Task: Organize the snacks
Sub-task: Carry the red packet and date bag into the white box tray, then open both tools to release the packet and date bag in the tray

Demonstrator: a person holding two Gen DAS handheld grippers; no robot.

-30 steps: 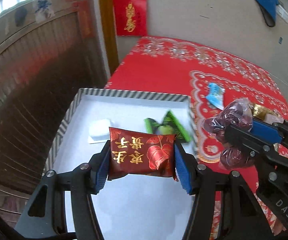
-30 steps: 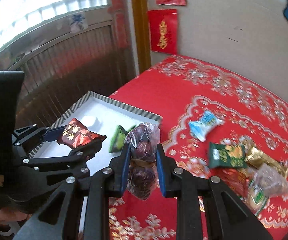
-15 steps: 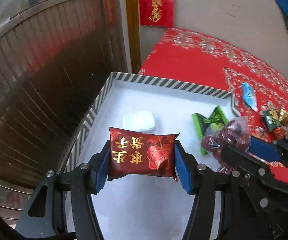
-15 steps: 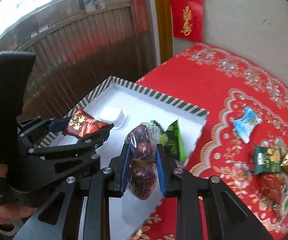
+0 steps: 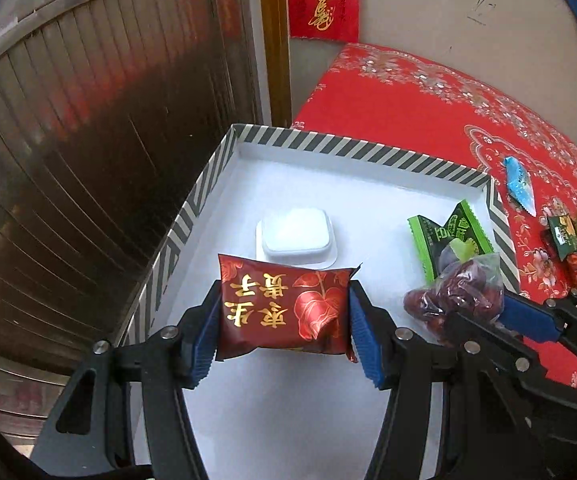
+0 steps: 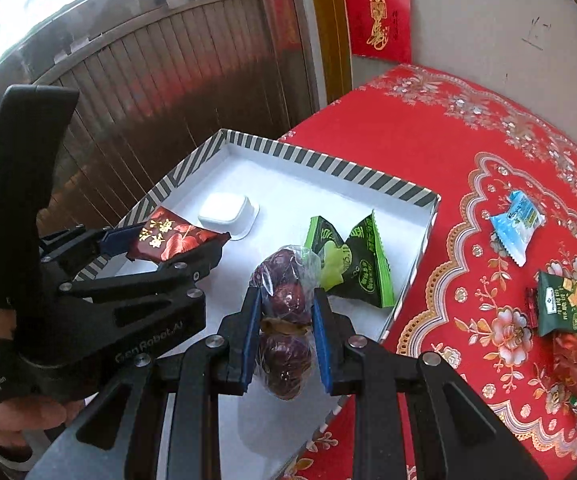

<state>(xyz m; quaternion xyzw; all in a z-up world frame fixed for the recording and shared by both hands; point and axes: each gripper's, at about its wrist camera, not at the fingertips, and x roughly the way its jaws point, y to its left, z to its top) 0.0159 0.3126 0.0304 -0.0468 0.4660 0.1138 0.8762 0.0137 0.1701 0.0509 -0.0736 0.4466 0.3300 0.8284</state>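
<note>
The left gripper (image 5: 284,320) is clamped on a dark red snack packet (image 5: 284,310) with gold lettering, its blue-padded fingers (image 5: 362,340) pressing both ends. The packet hangs above the white floor of a striped-rim tray (image 5: 204,184). In the tray lie a white sealed cup (image 5: 295,236) and a green packet (image 5: 448,236). At right, the right gripper (image 5: 484,314) grips a clear bag of red dates (image 5: 456,296). A blue packet (image 5: 520,184) lies on the red cloth (image 5: 400,96).

The left claw (image 6: 176,242) body reads "GenRobot.AI" and, lower down, "Data Acquisition System". Gold Chinese characters mark the red packet (image 5: 284,307) between its fingers, too stylised to read.
</note>
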